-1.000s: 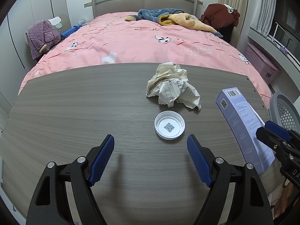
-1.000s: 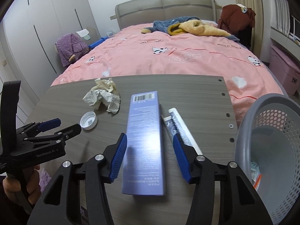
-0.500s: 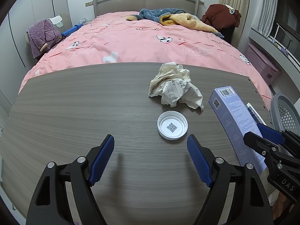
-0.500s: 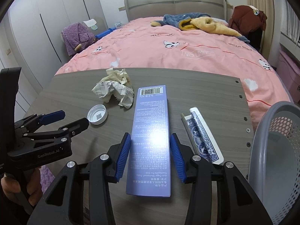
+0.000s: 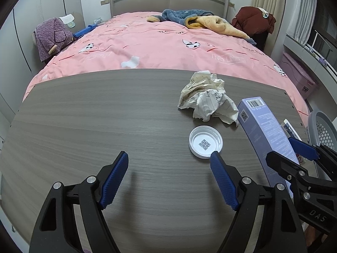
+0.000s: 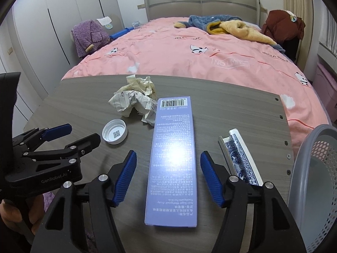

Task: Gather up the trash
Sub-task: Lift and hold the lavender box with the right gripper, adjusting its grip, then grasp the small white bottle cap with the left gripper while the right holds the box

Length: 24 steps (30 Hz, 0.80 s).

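A long lilac toothpaste box (image 6: 173, 158) lies flat on the grey wood table (image 6: 242, 113). My right gripper (image 6: 168, 177) is open, its blue fingers on either side of the box with gaps on both sides. A crumpled paper ball (image 6: 134, 101) and a white bottle cap (image 6: 114, 133) lie to the left. My left gripper (image 5: 168, 179) is open and empty just above the table, with the cap (image 5: 206, 141) by its right fingertip. The paper (image 5: 207, 101) and the box (image 5: 267, 130) also show there.
A grey perforated trash basket (image 6: 311, 185) stands off the table's right edge. A deck of blue-backed cards (image 6: 240, 158) lies right of the box. A bed with a pink cover (image 6: 200, 59) lies behind the table. The left gripper shows at the left of the right wrist view (image 6: 63, 135).
My right gripper has opened wider around the box, after narrowing half a second ago. The left gripper has shifted a little left, so the cap now sits by its right finger.
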Available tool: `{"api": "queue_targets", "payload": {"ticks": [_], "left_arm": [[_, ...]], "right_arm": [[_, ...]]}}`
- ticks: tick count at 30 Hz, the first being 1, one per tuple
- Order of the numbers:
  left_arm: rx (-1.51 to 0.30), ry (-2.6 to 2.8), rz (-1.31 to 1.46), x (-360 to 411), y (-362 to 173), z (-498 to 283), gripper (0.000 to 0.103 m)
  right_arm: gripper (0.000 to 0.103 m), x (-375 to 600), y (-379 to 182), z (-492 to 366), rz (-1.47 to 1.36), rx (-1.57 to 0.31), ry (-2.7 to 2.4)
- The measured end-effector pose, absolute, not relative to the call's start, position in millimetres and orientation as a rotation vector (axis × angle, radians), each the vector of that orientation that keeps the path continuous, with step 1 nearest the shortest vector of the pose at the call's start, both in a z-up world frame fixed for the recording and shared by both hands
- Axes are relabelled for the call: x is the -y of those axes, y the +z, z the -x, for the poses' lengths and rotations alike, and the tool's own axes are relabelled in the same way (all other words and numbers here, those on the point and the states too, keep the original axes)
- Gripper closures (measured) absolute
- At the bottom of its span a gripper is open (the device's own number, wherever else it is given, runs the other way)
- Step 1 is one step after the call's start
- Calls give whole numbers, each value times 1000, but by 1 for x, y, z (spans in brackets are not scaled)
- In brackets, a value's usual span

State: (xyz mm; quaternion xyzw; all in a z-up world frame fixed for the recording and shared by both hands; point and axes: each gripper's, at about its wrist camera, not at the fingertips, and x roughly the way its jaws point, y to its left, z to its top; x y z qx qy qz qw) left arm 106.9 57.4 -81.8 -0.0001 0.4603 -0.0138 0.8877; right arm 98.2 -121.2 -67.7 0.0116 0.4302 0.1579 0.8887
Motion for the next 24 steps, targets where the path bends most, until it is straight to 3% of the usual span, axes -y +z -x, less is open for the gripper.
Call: {"api": "queue_targets", "payload": {"ticks": [5, 24], "left_arm": [[-954, -19, 8, -63, -82, -107, 27], [-981, -78, 6, -47, -88, -111, 27]], "right_arm": [[57, 114, -77, -107, -6, -915, 317], [59, 154, -58, -74, -109, -854, 251]]}}
